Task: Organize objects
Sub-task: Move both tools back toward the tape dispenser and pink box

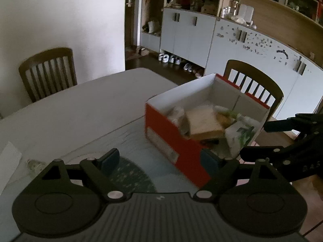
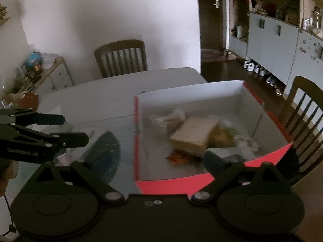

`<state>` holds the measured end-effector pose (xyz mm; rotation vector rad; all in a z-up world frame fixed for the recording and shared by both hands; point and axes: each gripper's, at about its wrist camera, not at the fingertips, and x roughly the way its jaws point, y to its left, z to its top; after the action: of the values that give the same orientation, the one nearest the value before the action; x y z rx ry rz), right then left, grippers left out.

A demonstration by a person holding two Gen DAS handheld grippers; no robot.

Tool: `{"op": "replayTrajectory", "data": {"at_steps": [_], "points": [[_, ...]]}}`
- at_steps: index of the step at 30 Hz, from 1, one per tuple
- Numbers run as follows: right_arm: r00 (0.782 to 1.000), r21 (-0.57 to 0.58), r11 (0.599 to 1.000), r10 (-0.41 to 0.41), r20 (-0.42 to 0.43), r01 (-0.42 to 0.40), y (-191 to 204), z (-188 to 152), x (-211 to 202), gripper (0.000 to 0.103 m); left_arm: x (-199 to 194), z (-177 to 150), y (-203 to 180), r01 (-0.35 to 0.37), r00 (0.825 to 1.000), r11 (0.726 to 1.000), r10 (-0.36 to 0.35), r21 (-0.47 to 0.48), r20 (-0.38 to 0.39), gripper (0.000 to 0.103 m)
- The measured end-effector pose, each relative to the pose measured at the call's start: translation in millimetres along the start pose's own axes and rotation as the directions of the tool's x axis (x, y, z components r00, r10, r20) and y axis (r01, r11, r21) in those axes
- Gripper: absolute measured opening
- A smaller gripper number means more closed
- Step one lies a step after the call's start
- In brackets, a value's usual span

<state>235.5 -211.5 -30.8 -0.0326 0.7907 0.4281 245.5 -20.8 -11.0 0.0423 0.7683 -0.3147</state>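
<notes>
A red cardboard box (image 1: 167,137) with a white inside stands open on the table. In it lie a tan flat packet (image 1: 203,121), a white packet with green print (image 1: 240,135) and other blurred items. The right wrist view shows the same box (image 2: 201,183), the tan packet (image 2: 193,135) and something orange (image 2: 177,158). My left gripper (image 1: 159,159) is open at the box's near left side and holds nothing. My right gripper (image 2: 155,159) is open too, its fingers either side of the box's near corner in the picture. Each gripper shows in the other's view: right gripper (image 1: 268,138), left gripper (image 2: 66,130).
The white table (image 1: 80,100) carries a glass sheet over a dark round mat (image 1: 131,173). A white paper (image 1: 10,157) and a small clear item (image 1: 35,163) lie at its left. Wooden chairs (image 1: 48,70) (image 1: 252,84) stand behind it. Cabinets (image 1: 187,34) and shoes line the far wall.
</notes>
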Motion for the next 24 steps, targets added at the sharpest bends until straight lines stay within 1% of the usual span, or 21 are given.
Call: {"op": "replayTrajectory", "data": {"at_steps": [3, 5, 6, 7, 11, 14, 18, 24], "points": [[1.0, -0.015, 1.0, 0.008, -0.014, -0.008, 22.2, -0.7, 5.1, 0.098, -6.3, -7.6, 19.8, -0.002, 1.0, 1.0, 0.002, -0.028, -0.009, 0.09], [1.0, -0.025, 1.0, 0.013, -0.025, -0.013, 36.7, -1.4, 9.7, 0.098, -11.6, -12.8, 33.2, -0.005, 1.0, 0.999, 0.005, -0.042, -0.006, 0.096], [0.999, -0.029, 0.999, 0.015, -0.03, -0.016, 43.1, -1.6, 12.0, 0.098, -14.7, -16.3, 39.8, -0.01, 1.0, 0.999, 0.01, -0.046, 0.001, 0.101], [0.999, -0.034, 0.999, 0.017, -0.037, -0.018, 50.2, -1.8, 14.8, 0.098, -18.0, -19.3, 46.7, -0.016, 1.0, 0.999, 0.017, -0.049, 0.009, 0.103], [0.998, -0.051, 0.998, 0.016, -0.061, -0.019, 73.5, -3.2, 23.8, 0.098, -26.7, -29.3, 72.8, -0.043, 0.999, 0.997, 0.045, -0.061, 0.021, 0.103], [0.997, -0.067, 0.998, 0.007, -0.075, -0.013, 90.4, -4.9, 32.6, 0.098, -28.7, -36.4, 94.8, -0.1, 0.994, 0.991, 0.103, -0.092, 0.029, 0.103], [0.995, -0.072, 0.997, 0.008, -0.096, -0.015, 109.7, -6.7, 44.7, 0.098, -29.0, -43.9, 123.9, -0.158, 0.986, 0.979, 0.164, -0.129, 0.035, 0.103], [0.993, -0.082, 0.996, 0.02, -0.114, -0.029, 137.7, -7.1, 63.5, 0.097, -22.2, -55.5, 160.0, -0.208, 0.978, 0.967, 0.21, -0.149, -0.002, 0.103]]}}
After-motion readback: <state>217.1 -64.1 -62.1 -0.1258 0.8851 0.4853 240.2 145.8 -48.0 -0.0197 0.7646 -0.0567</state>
